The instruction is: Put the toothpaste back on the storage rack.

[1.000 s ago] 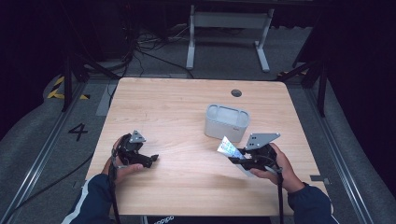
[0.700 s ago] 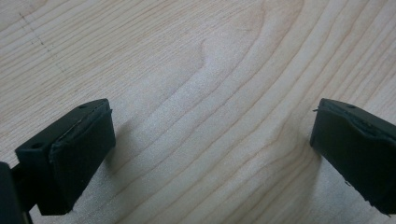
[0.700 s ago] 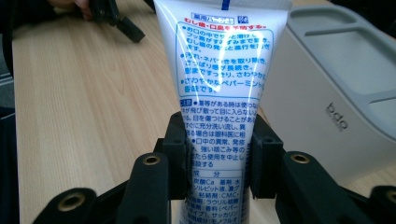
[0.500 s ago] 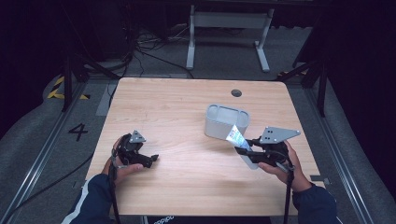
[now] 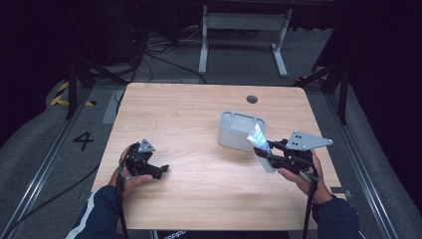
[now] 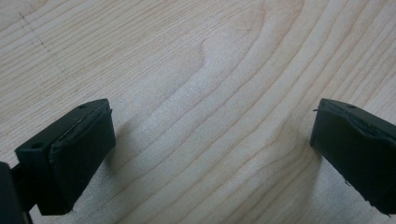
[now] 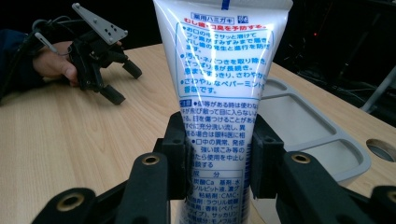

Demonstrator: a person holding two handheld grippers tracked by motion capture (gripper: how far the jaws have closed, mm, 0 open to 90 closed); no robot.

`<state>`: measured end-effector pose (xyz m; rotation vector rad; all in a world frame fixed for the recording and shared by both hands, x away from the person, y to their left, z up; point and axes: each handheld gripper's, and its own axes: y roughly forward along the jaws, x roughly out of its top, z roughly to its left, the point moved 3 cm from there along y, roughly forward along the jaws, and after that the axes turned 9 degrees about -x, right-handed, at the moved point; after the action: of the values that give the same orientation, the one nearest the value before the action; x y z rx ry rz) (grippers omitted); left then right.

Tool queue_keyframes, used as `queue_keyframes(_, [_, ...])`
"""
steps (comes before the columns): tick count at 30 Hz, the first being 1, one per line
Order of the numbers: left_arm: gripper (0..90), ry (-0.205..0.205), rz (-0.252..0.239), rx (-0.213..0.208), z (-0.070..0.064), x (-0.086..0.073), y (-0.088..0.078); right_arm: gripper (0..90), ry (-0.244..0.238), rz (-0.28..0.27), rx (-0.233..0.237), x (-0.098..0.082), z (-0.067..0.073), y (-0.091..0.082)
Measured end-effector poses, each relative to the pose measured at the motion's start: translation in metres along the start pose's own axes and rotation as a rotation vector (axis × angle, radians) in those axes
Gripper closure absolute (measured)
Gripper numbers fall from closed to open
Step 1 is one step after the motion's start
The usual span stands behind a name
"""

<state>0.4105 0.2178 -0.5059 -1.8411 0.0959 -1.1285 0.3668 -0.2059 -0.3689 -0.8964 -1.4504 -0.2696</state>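
A white toothpaste tube (image 7: 219, 88) with blue print stands upright between the jaws of my right gripper (image 7: 219, 161), which is shut on it. In the high view my right gripper (image 5: 266, 153) holds the tube (image 5: 260, 139) lifted just right of a grey divided holder (image 5: 241, 130) near the table's right side. The holder (image 7: 308, 126) lies right behind the tube in the right gripper view. My left gripper (image 5: 161, 170) rests low over the table at the front left, open, with bare wood between its pads (image 6: 70, 154). It also appears far off as the left gripper (image 7: 122, 81).
The wooden table (image 5: 199, 129) has a round cable hole (image 5: 252, 99) near its far edge. A white stand (image 5: 244, 30) and cables lie on the floor beyond. A floor mark "4" (image 5: 83, 141) sits left of the table.
My right gripper has lifted the tube off the table, tipped it upright and carried it a little right, beside the holder. The left gripper has stayed put.
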Motion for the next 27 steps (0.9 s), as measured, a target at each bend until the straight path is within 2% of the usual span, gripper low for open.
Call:
queue_keyframes(5, [0.5, 0.000, 0.000, 0.000, 0.000, 0.000, 0.000, 65.7, 0.005, -0.027, -0.006, 0.005, -0.001, 0.003])
queue_keyframes(10, [0.4, 0.000, 0.000, 0.000, 0.000, 0.000, 0.000, 65.3, -0.005, -0.029, -0.024, 0.007, -0.001, 0.008])
queue_keyframes(13, [0.5, 0.000, 0.000, 0.000, 0.000, 0.000, 0.000, 65.1, 0.012, -0.037, -0.032, 0.009, -0.002, 0.011])
queue_keyframes(19, [0.4, 0.000, 0.000, 0.000, 0.000, 0.000, 0.000, 64.6, 0.015, -0.045, -0.056, 0.013, -0.004, 0.014])
queue_keyframes(24, [0.5, 0.000, 0.000, 0.000, 0.000, 0.000, 0.000, 64.2, 0.046, -0.053, -0.083, 0.015, -0.008, 0.019])
queue_keyframes(27, [0.5, 0.000, 0.000, 0.000, 0.000, 0.000, 0.000, 64.2, 0.038, -0.051, -0.090, 0.016, -0.010, 0.024])
